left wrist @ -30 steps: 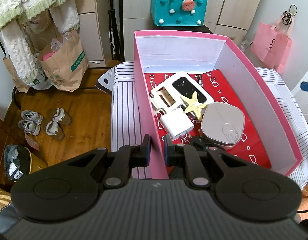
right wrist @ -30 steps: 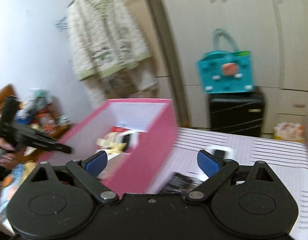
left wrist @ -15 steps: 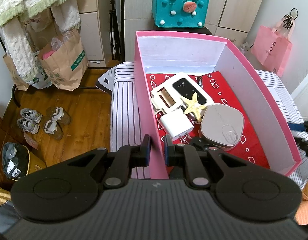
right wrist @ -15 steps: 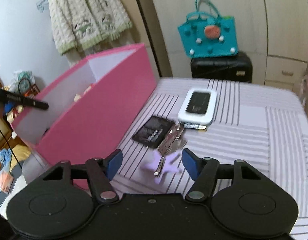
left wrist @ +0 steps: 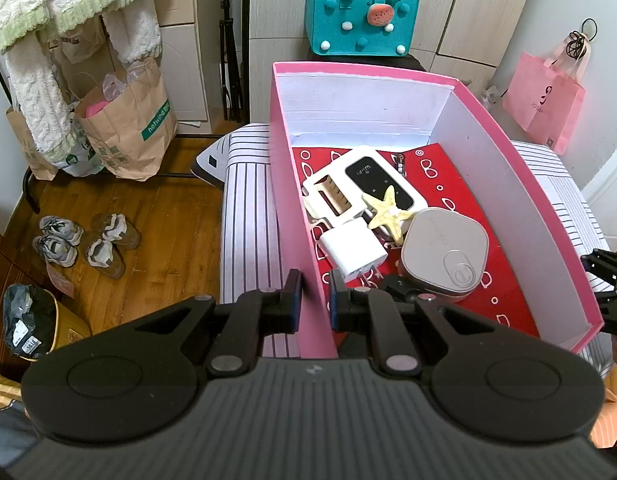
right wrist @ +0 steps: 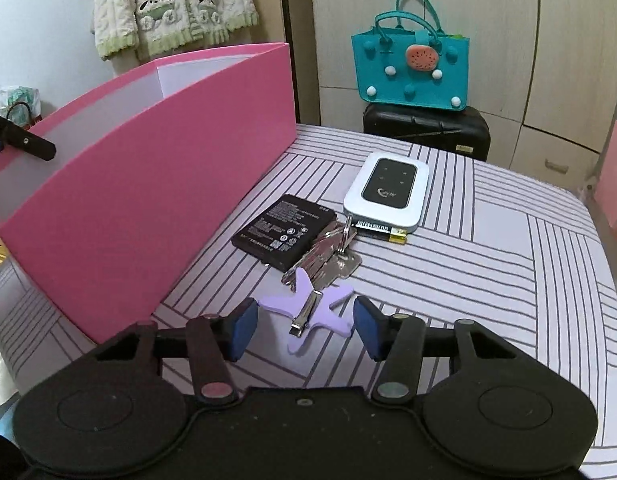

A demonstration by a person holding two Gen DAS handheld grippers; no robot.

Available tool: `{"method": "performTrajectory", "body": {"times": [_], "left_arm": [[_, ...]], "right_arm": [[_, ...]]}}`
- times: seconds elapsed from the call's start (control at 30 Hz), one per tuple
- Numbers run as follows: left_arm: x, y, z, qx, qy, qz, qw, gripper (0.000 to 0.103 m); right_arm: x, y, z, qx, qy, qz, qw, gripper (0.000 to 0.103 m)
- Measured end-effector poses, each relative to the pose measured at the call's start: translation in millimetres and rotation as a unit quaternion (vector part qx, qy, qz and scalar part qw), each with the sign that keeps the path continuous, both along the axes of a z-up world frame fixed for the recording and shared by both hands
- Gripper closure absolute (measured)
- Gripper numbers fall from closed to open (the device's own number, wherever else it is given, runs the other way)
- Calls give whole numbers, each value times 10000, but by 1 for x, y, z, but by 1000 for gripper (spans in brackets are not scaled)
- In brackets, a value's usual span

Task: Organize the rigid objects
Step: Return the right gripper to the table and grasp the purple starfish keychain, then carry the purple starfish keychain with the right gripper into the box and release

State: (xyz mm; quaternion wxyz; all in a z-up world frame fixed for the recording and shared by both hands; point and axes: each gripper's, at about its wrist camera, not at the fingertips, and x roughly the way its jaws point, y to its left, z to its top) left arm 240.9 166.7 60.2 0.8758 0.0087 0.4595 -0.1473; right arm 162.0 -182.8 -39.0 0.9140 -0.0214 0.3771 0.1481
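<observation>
Fingers of the left gripper are pinching the near end of the pink box's left wall, one pad outside and one inside, steadying it on the striped cloth. Ahead of those fingers and to their right, inside the box, a white charger, a pale starfish, a white Wi-Fi unit and a grey rounded case are lying on the red lining. At the far right edge the tip of the other tool is showing beyond the box wall.

From the right wrist view, the right gripper is straddling a purple star-shaped clip that is lying on the cloth. Its jaws have just been closing, yet the blue pads are standing clear of the clip on both sides, so nothing is gripped. Just past the fingertips a bunch of keys is touching the clip's far arm; beyond that are lying a black battery, an AA cell and a white router. The box is standing to the left of the fingers.

For a clean pick, the pads should probably be meeting the clip's arms squarely and low to the cloth, keeping short of the keys so they are not dragged along.
</observation>
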Motion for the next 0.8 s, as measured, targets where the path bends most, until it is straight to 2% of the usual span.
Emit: {"method": "performTrajectory", "body": {"times": [0.43,0.8], "left_arm": [[0,0,0,-17,-4,-2,10000,91],[1,-3,0,-9,-14,-30,10000,90]], "right_arm": [[-6,2,16,-66,-134,-121,9998,50],[-11,3,58,118,-452,-70,9989,50]]}}
